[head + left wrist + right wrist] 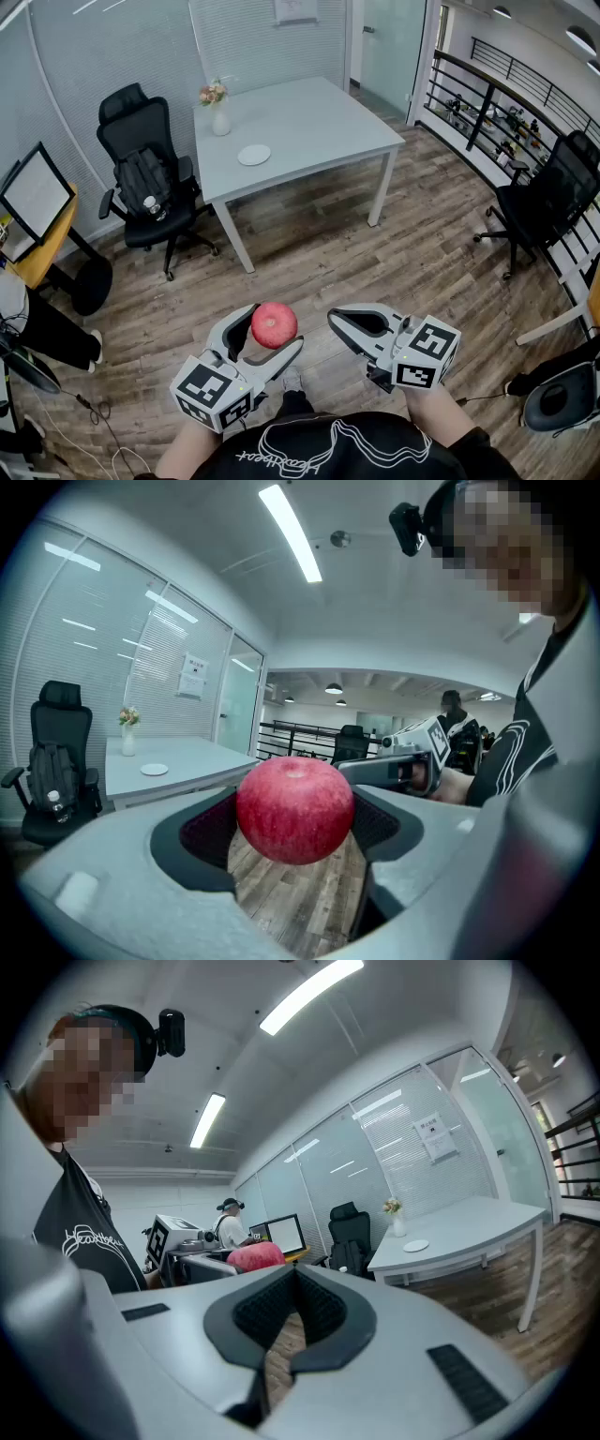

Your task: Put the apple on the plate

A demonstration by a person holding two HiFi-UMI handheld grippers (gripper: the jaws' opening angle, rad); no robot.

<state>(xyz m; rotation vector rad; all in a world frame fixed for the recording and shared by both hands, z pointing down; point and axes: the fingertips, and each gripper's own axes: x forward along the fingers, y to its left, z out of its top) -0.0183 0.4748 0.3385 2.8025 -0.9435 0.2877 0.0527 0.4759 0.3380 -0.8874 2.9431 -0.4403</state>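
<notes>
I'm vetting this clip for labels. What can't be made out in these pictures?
Plate: too small in every view to tell if bare.
Apple: where the jaws touch it, hidden by its own bulge, left gripper view.
Wall notice: print too small, both gripper views.
Pale item on chair: too small, head view.

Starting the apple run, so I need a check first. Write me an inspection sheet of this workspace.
Surface: table, across the floor from the grippers.
Job's things: apple in the left gripper; plate on the table, nothing on it.
Clutter: vase with flowers, beside the plate.
Grippers: left gripper shut on the apple; right gripper shut, empty.
Cables: loose cables on the floor, lower left.
Surroundings: wood floor, chairs, monitor, railing.
</notes>
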